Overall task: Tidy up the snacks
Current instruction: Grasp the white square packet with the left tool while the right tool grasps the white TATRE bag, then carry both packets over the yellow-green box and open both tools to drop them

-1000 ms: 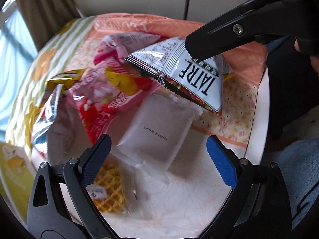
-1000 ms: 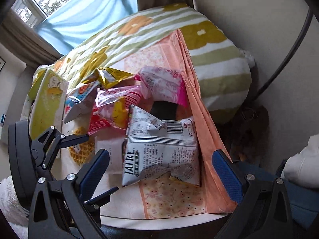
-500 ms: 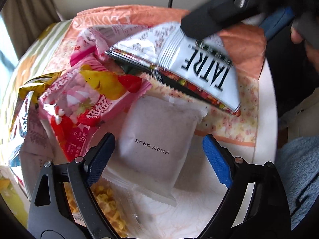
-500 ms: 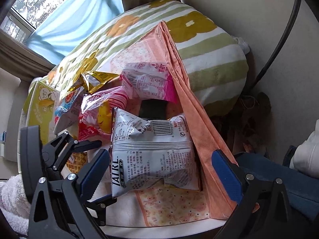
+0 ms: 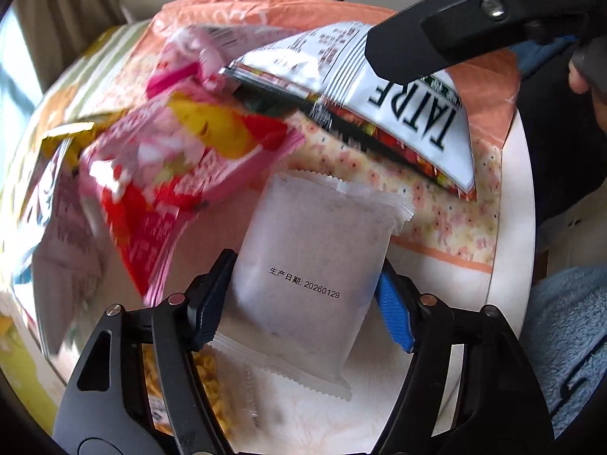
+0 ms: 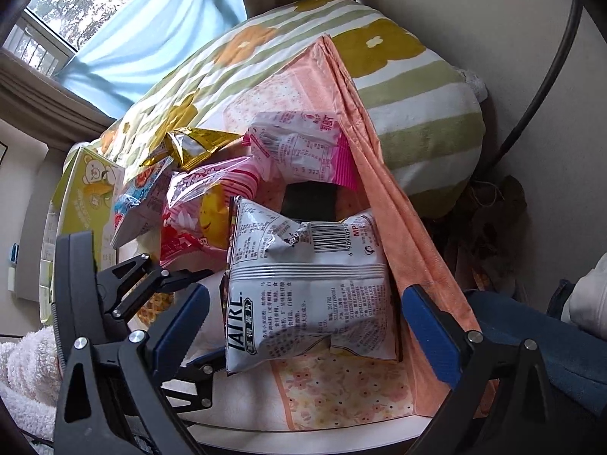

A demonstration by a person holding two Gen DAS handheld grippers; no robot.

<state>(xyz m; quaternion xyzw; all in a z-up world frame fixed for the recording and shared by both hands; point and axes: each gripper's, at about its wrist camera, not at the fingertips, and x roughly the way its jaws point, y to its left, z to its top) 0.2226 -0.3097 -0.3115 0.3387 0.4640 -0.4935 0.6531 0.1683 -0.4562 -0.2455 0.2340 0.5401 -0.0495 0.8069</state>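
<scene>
The white frosted packet (image 5: 307, 261) with a printed date lies flat on the white round table (image 5: 516, 227), and it is between the two fingers of the left gripper (image 5: 303, 299). The black finger is at the packet's left edge and the blue finger at its right edge; both seem to touch the wrapper about halfway along its length. The jaws are closing, already quite narrow, with the packet between them. If the pads press firmly I cannot tell, but they sit against both edges. The near serrated end of the packet reaches toward the camera past the fingertips, and its far end points toward the pile.

Just left of the packet, a pink and red snack bag (image 5: 182, 167) overlaps its far left corner. Under the left finger lies a clear bag with a yellow waffle snack (image 5: 205, 375).

Beyond the packet lies the white chips bag (image 6: 303, 288), with black letters, on a flowered orange cloth (image 6: 334, 386). The right gripper (image 6: 303, 326) stands over this bag with its jaws wide apart; the bag is between the fingers, but neither blue pad touches it. It holds nothing.

Farther away are a pink and white bag (image 6: 303, 148), a gold wrapper (image 6: 193, 144) and a yellow-green box (image 6: 87, 193) at the left.
</scene>
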